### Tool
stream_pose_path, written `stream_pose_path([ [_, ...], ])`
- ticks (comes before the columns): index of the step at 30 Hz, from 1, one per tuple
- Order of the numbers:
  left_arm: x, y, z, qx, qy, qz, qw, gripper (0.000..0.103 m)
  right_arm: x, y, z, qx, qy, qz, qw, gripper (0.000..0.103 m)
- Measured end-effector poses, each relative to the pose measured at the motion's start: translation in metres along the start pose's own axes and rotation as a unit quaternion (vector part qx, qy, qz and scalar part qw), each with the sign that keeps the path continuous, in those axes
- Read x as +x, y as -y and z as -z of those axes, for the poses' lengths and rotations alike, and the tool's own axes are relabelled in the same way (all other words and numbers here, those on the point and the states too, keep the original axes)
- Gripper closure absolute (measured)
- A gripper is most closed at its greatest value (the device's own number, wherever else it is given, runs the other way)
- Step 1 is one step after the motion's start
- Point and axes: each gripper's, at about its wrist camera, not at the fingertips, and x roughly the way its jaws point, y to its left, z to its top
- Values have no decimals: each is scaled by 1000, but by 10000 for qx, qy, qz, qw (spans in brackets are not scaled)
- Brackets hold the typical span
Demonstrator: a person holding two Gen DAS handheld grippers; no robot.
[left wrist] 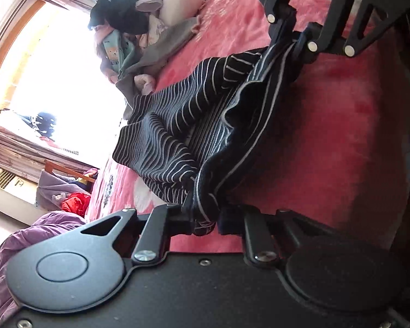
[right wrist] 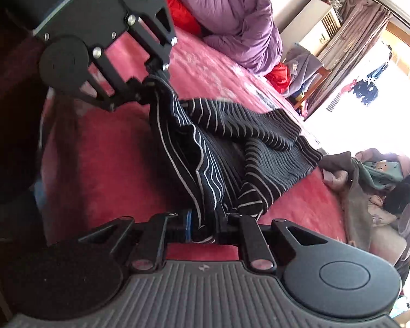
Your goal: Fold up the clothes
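Left wrist view: left gripper (left wrist: 205, 220) is clenching a bunched edge of the striped garment (left wrist: 177, 125), jaws closed on the cloth. Garment is running forward from those jaws, sagging in the middle, far part lying on the red bedspread (left wrist: 341, 125). Right gripper (left wrist: 293, 45) is showing ahead of the jaws, off to the right, and is pinching the same hem; the edge is hanging slack between the two.

Handling, my read: thin knit, light, floppy, no stiffness, will droop and twist wherever unsupported. Not fragile. Best hold is the hem corners, as now; pulling the hands apart should flatten the edge.

Beyond the garment, ahead-left of the jaws: clothes pile (left wrist: 139, 41) sitting just past its far end, close enough to snag a spread-out fold. Purple duvet (left wrist: 22, 246) sitting left of the jaws, well clear.

Right wrist view: right gripper (right wrist: 205, 228) is gripping the gathered striped garment (right wrist: 259, 136), jaws shut on it. Left gripper (right wrist: 146, 86) is holding the other end ahead-left. Clothes pile (right wrist: 369, 186) lying ahead-right, touching or nearly touching the garment's far corner, can't tell which. Purple duvet (right wrist: 232, 13) and a chair (right wrist: 311, 82) lying far ahead, apart from the work. Bedspread (right wrist: 109, 150) under the slack edge is bare.
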Motion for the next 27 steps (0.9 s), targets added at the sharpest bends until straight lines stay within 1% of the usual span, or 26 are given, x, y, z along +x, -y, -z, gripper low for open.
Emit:
stream_pose_path([
  [2, -7, -5, 1, -132, 43, 42, 9999, 90, -10, 6, -5, 124, 64, -163, 9998, 87],
  [5, -15, -17, 1, -357, 116, 52, 9993, 90, -25, 9, -16, -5, 206, -48, 9998, 87],
  [9, -23, -55, -7, -900, 256, 171, 9955, 90, -41, 21, -36, -180, 356, 95, 9992, 87],
  [12, -23, -90, -15, -1310, 382, 192, 9905, 90, -45, 47, -56, -234, 523, 326, 9978, 87],
  [15, -16, -124, -22, -1643, 519, 319, 9845, 90, -43, 80, -75, -176, 671, 553, 9961, 87],
  [18, -6, -158, -27, -2067, 633, 531, 9749, 90, -34, 113, -90, -109, 744, 706, 9947, 87],
  [20, 9, -182, -28, -2350, 680, 719, 9669, 90, -21, 139, -97, 69, 707, 638, 9954, 87],
  [21, 19, -193, -28, -2479, 696, 799, 9630, 90, -14, 152, -100, 159, 687, 604, 9957, 87],
  [23, 43, -215, -29, -2745, 664, 1086, 9531, 90, 3, 177, -104, 389, 626, 502, 9960, 87],
  [27, 92, -252, -30, -3178, 592, 1524, 9340, 90, 46, 220, -107, 629, 385, 350, 9967, 87],
])
